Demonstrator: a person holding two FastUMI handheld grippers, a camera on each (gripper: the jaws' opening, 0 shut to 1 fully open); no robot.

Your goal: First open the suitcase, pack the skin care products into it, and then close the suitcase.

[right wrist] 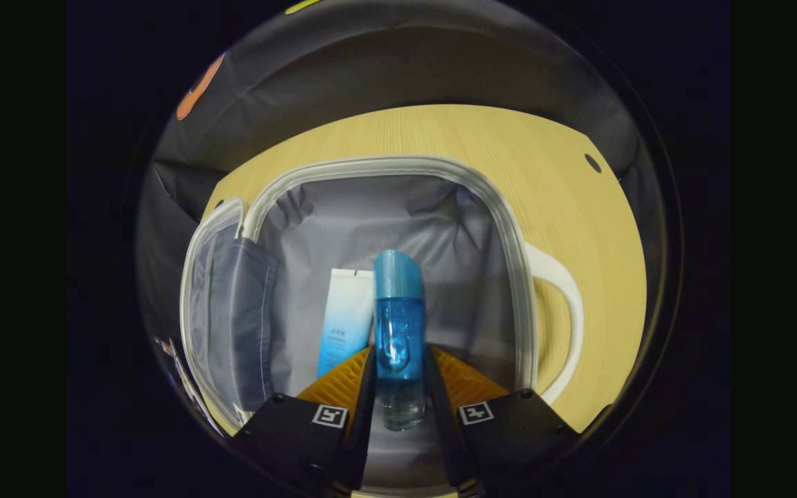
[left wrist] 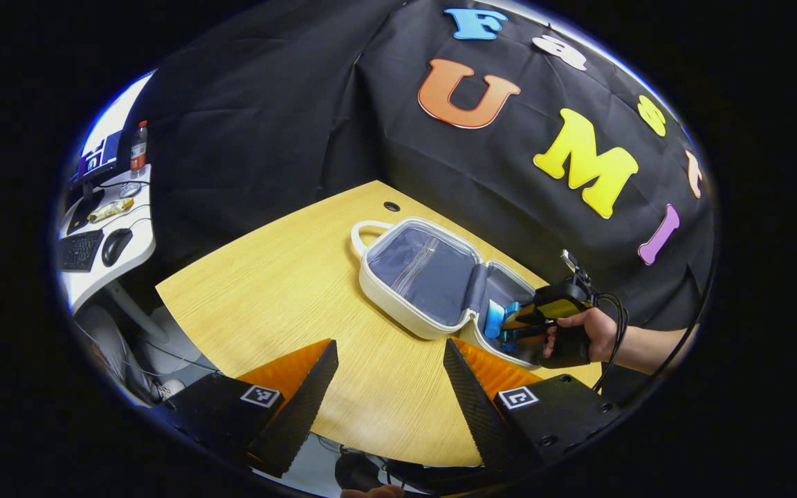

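The white suitcase (left wrist: 388, 299) lies open on the wooden table (left wrist: 288, 290), grey lining up, its handle (left wrist: 364, 232) toward the far side. In the left gripper view a hand (left wrist: 596, 332) holds my right gripper (left wrist: 509, 325) over the case's right half with a blue bottle (left wrist: 494, 319) in it. In the right gripper view, my right gripper (right wrist: 400, 353) is shut on the blue bottle (right wrist: 398, 332), just above the lined compartment with its white rim (right wrist: 509, 235). A white-and-blue tube (right wrist: 343, 321) lies inside, left of the bottle. My left gripper (left wrist: 390, 346) hovers open over the table, nothing between its fingers.
A white desk (left wrist: 111, 266) with a keyboard (left wrist: 80, 249), a mouse (left wrist: 116, 245) and a drink bottle (left wrist: 138, 146) stands off to the left. The table has a cable hole (left wrist: 391, 206) near its far edge. Black cloth walls close in behind.
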